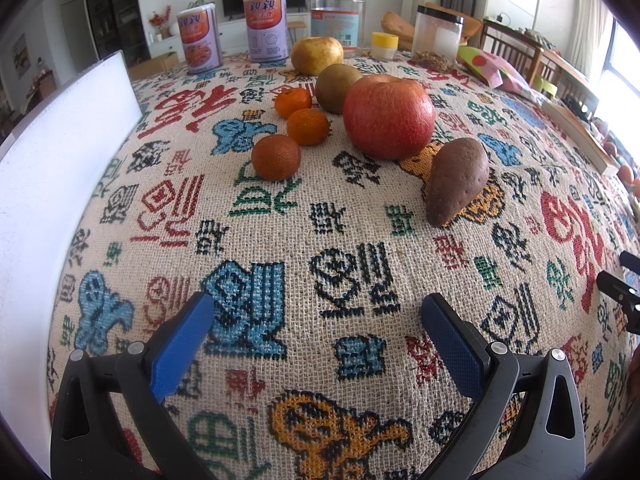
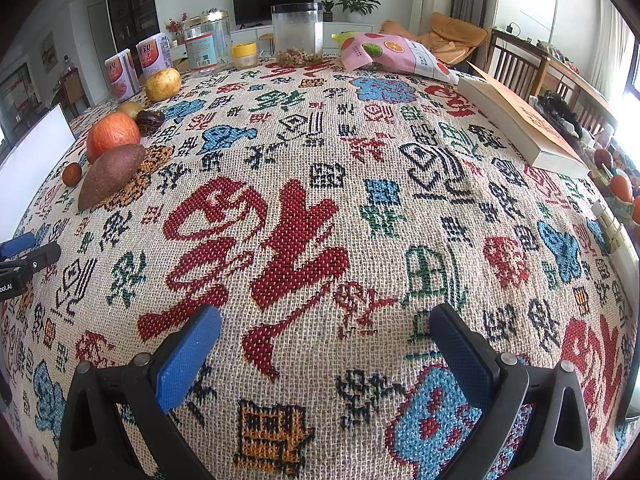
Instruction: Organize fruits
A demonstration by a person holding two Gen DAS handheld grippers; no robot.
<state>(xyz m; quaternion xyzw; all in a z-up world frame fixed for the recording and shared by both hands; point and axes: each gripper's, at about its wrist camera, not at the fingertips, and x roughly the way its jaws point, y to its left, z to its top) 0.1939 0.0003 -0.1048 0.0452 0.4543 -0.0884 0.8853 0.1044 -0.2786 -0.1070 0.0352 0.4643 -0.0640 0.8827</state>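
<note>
Woven cloth (image 1: 320, 240) with bright characters covers the bench. Nearest, the left gripper (image 1: 316, 320) and right gripper (image 2: 326, 330) hover with jaws released, empty. Beyond lie a sweet potato (image 1: 458, 180), red apple (image 1: 388, 116), three tangerines (image 1: 276, 157), then pears (image 1: 316, 55) and tins (image 1: 266, 26).

Left claw (image 1: 316, 320) low over the patterned cloth (image 1: 280, 240) on the desk, blue fingers (image 1: 184, 344) spread wide, nothing between them. Ahead, a cluster of produce: red apple (image 1: 388, 116) at centre, sweet potato (image 1: 458, 180) just beside it to the right, tapered end toward the camera. Three small oranges (image 1: 308, 126) in a loose row left of the apple. Greenish-brown pear (image 1: 338, 88) behind the apple, yellow pear (image 1: 316, 55) farther back. Two purple cans (image 1: 266, 26) and clear jars (image 1: 438, 38) along the far edge. White board (image 1: 60, 168) at left. Right claw's (image 1: 622, 288) black tip at the right edge.
</note>
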